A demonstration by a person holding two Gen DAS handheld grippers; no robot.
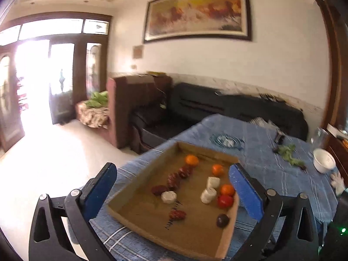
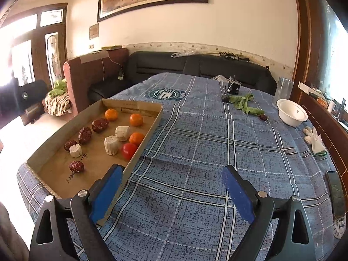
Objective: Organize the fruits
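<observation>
Both grippers empty, fingers spread wide. Left gripper (image 1: 174,193) hovers over cardboard tray (image 1: 195,237) on desk; right gripper (image 2: 171,187) over bare tablecloth (image 2: 195,143). Fruits scattered in tray: tangerines (image 2: 136,119), red dates (image 2: 100,124), tomato (image 2: 128,151). Tip, imo: come straight down on one tangerine, avoid nudging neighbours, squeeze gently.

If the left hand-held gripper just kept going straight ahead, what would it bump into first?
Probably the cardboard tray: the open left hand-held gripper points over it, roughly at the white chunks and dates in its middle. Depth is unclear, so which piece comes first is uncertain.
</observation>
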